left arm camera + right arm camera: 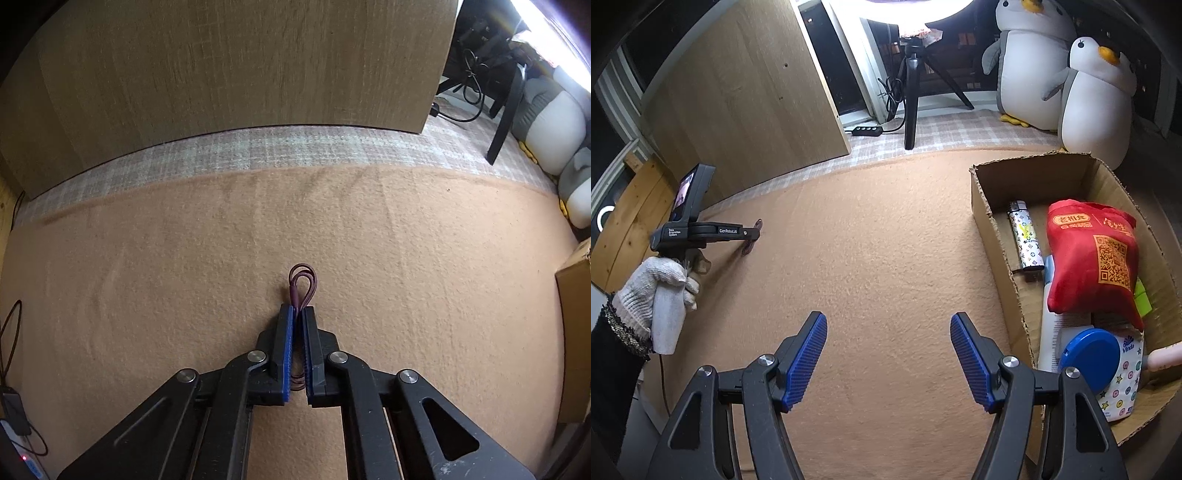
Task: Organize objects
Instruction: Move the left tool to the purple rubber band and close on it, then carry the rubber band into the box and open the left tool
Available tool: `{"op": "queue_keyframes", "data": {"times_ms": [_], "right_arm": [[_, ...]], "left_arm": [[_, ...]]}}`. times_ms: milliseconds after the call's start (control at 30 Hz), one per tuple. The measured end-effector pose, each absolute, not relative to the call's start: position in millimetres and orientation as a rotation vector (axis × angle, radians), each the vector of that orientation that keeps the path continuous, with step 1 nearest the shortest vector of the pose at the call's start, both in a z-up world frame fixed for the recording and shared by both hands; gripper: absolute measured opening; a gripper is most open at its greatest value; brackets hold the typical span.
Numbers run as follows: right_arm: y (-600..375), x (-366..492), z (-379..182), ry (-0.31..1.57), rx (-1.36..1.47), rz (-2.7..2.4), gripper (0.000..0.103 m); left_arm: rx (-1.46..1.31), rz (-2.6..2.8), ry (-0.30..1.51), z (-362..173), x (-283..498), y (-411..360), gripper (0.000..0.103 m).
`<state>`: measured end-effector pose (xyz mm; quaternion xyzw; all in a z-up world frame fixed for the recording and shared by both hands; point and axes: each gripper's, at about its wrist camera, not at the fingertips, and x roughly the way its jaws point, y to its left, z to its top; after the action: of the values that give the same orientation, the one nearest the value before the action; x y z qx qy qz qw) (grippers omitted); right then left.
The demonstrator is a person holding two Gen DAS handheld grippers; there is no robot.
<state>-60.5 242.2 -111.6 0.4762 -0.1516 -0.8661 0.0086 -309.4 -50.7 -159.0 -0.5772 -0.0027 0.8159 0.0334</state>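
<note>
Tan blanket nearly bare. On my left, left gripper pinches looped maroon hair ties on it, the only loose item I see. Right gripper spread, empty. Cardboard box on the right already holds lighter, red bag, blue lid.

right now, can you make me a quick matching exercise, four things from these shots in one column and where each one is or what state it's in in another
Things:
1. left gripper
2. right gripper
3. lighter
4. penguin plush toys

Places or states:
A. lying inside the cardboard box
B. open, nothing between the pads
C. standing behind the box, off the orange blanket
D. shut on a dark red hair tie

Pairs: 1-D, 2-B, 3-A, 4-C
</note>
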Motion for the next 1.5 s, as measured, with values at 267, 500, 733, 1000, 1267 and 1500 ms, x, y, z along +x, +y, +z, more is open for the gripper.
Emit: {"op": "queue_keyframes", "data": {"times_ms": [267, 500, 733, 1000, 1267, 1500], "right_arm": [[246.6, -57.3, -110.1, -0.489, 1.479, -2.720, 0.066], [252.4, -48.0, -103.8, -0.491, 1.444, -2.750, 0.066], [263.0, -34.2, -94.9, -0.504, 1.417, -2.782, 0.066], [283.4, -3.3, -78.2, -0.473, 1.380, -2.876, 0.066], [315.5, 28.0, -67.3, -0.466, 1.371, -2.959, 0.066], [340.1, 49.3, -66.4, -0.493, 1.378, -2.987, 0.066]], "left_arm": [[-1.738, 2.518, -0.109, -153.0, -294.3, -63.9, 0.004], [-1.619, 2.532, -0.059, -118.5, -268.3, -42.1, 0.004], [-1.478, 2.497, -0.040, -80.9, -246.6, 4.7, 0.004], [-1.358, 2.399, -0.009, -56.6, -230.9, 98.2, 0.004], [-1.308, 2.286, 0.029, -60.3, -216.4, 200.5, 0.004], [-1.301, 2.244, 0.055, -68.7, -211.6, 263.1, 0.004]]}}
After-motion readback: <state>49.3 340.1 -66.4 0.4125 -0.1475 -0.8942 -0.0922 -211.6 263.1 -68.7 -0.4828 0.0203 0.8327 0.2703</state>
